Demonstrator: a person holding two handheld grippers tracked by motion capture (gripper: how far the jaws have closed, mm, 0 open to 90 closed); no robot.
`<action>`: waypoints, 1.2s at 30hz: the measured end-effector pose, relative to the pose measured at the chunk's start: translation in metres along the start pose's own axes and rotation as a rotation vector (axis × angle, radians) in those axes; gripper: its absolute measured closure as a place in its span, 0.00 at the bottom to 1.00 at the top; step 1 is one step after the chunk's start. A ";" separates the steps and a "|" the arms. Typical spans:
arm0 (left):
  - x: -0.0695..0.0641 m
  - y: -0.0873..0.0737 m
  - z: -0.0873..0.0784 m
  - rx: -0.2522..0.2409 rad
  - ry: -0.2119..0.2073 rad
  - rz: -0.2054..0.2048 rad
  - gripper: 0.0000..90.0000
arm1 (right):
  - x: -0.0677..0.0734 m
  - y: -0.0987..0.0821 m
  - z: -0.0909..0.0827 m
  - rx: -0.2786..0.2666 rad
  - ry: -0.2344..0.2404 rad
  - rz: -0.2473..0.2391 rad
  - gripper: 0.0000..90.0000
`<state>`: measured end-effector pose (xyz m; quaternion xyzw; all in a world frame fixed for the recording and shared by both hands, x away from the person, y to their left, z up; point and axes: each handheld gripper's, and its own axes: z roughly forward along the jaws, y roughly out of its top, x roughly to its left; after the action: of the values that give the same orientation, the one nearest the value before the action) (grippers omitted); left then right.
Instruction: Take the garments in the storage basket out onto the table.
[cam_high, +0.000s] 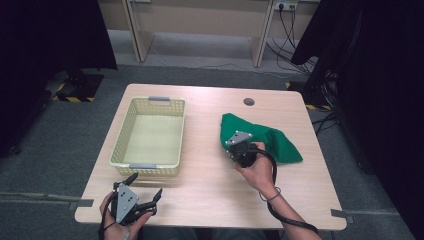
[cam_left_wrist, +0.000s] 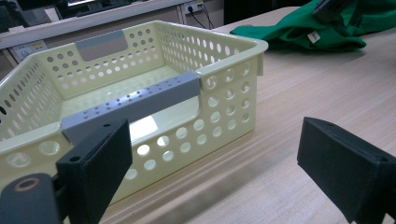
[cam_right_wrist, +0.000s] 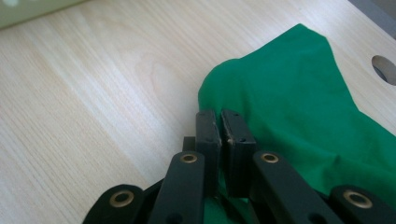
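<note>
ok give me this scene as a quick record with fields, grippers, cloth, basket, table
right gripper: jaws shut on the near edge of the green cloth
left gripper: jaws open, nothing between them, at the table's near left corner, just in front of the basket
green cloth: crumpled on the right half of the table, outside the basket
basket: cream, perforated, grey handles, nothing inside, left half of the table
table: light wood, round hole near its far edge
</note>
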<state>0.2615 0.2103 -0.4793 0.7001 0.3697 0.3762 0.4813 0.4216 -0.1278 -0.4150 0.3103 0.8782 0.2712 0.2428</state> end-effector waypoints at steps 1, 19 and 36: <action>0.000 0.000 0.000 0.000 0.000 0.000 0.10 | -0.003 0.001 -0.003 -0.015 0.006 0.019 0.96; -0.001 0.000 0.000 -0.005 0.001 0.011 0.11 | 0.015 0.011 -0.017 -0.047 0.151 0.028 0.96; -0.068 0.049 0.042 -0.031 -0.334 0.076 0.16 | 0.010 0.002 -0.018 -0.056 0.179 0.056 0.74</action>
<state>0.2757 0.1207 -0.4549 0.7588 0.2519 0.2783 0.5323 0.4048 -0.1250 -0.4033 0.3025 0.8794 0.3287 0.1643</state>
